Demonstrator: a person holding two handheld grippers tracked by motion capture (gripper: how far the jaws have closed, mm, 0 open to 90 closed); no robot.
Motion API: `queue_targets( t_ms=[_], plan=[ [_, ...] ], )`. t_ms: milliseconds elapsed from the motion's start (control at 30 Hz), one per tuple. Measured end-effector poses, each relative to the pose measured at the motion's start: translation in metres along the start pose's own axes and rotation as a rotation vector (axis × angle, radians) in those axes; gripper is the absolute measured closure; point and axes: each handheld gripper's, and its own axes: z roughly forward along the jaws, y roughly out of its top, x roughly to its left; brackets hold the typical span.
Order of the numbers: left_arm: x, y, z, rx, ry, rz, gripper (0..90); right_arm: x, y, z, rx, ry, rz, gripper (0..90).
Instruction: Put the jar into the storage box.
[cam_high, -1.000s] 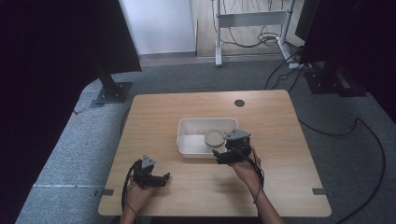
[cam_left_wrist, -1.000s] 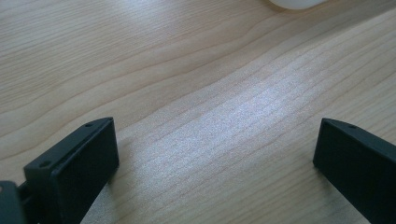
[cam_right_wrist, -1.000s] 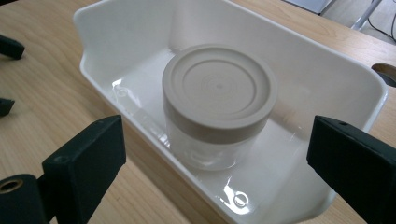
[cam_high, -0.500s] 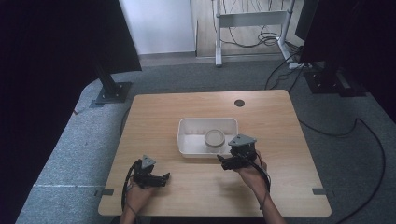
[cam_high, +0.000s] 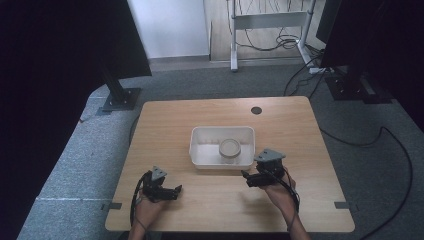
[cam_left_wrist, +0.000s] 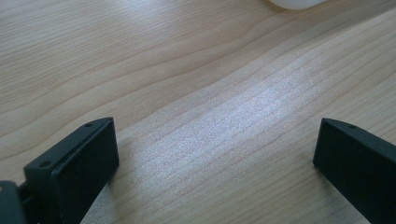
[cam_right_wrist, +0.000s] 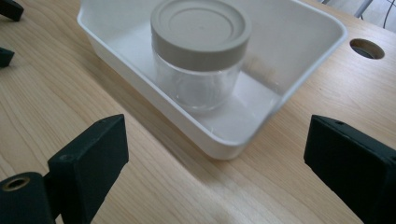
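The jar stood upright inside the tray mid-tabletop; both grippers, left and right, sat empty near the front edge, jaws apart—placing looked done.

A jar stands in a tray mid-table; a hole lies behind the tray.

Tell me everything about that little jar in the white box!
The jar is small, round and see-through, like glass or clear plastic, and looks empty. A wide beige lid with ring grooves is on top. It stands upright on the floor of the white tray, near the front wall. Neither gripper touches it.
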Motion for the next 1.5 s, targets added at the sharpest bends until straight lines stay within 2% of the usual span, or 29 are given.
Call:
queue_targets(
  t_ms=[633, 1033, 1500],
  plan=[
    [0.000, 0.000, 0.000, 0.000, 0.000, 0.000, 0.0, -0.021, -0.041, -0.029, -0.003, -0.067, 0.053, 5.7],
    [0.000, 0.000, 0.000, 0.000, 0.000, -0.001, 0.0, -0.028, -0.070, -0.041, -0.004, -0.104, 0.091, 5.2],
    [0.000, 0.000, 0.000, 0.000, 0.000, -0.001, 0.0, -0.032, -0.106, -0.048, 0.049, -0.132, 0.142, 4.5]
  ],
)
